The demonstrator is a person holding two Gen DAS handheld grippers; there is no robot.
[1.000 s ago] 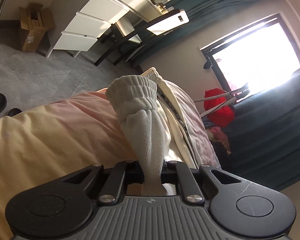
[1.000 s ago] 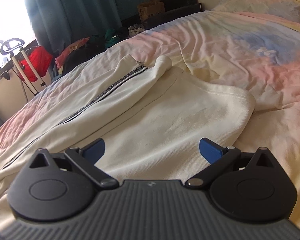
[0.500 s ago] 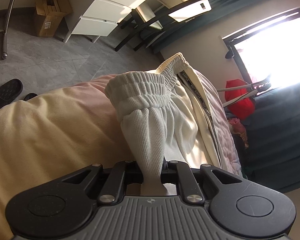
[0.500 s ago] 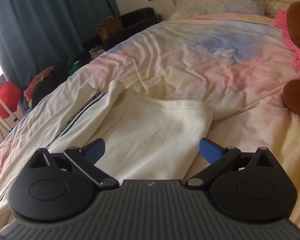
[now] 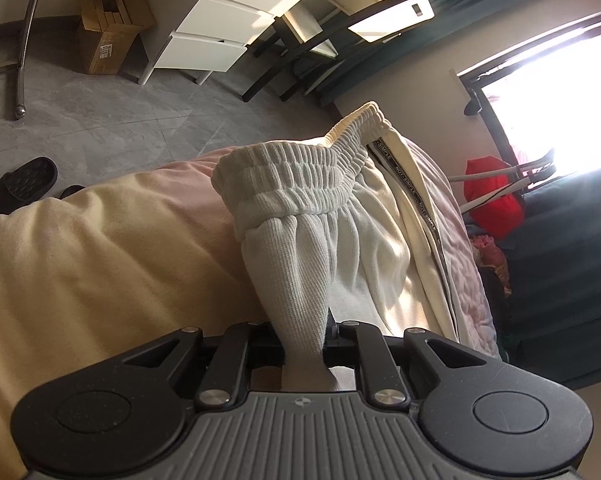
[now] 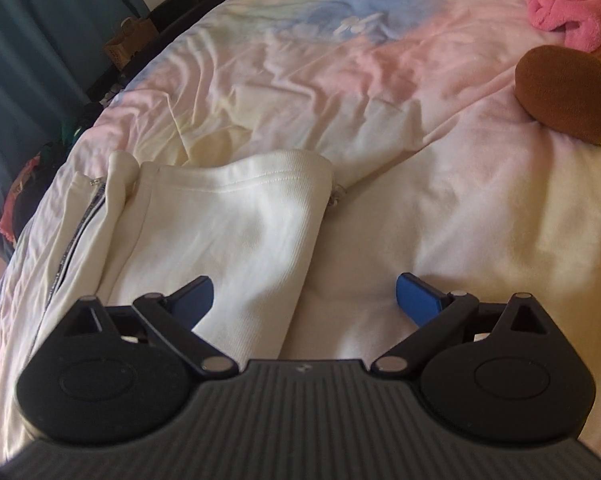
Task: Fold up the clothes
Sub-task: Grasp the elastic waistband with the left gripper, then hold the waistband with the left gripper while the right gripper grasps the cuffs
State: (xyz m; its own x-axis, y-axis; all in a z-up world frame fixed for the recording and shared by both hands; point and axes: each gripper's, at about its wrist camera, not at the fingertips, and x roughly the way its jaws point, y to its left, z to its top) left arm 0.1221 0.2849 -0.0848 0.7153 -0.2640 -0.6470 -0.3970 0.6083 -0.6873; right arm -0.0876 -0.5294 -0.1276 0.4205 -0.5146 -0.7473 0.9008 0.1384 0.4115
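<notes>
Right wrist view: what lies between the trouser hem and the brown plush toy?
Only bare, wrinkled pastel bedsheet lies between the trouser hem and the brown plush toy, as the right wrist view shows.

Cream trousers [image 5: 364,248], black-striped; seemingly pastel tie-dye bedspread [image 6: 340,60]

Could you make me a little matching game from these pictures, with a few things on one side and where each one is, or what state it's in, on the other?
Things:
1. Waistband
2. Right tongs
3. Cardboard box
4. Pink towel

Places or states:
A. on the floor by the white drawers
B. bunched up at the far corner of the bed
C. open above the trouser leg
D. gathered beyond the left tongs, which pinch the cloth below it

Pairs: 1-D, 2-C, 3-A, 4-B
</notes>
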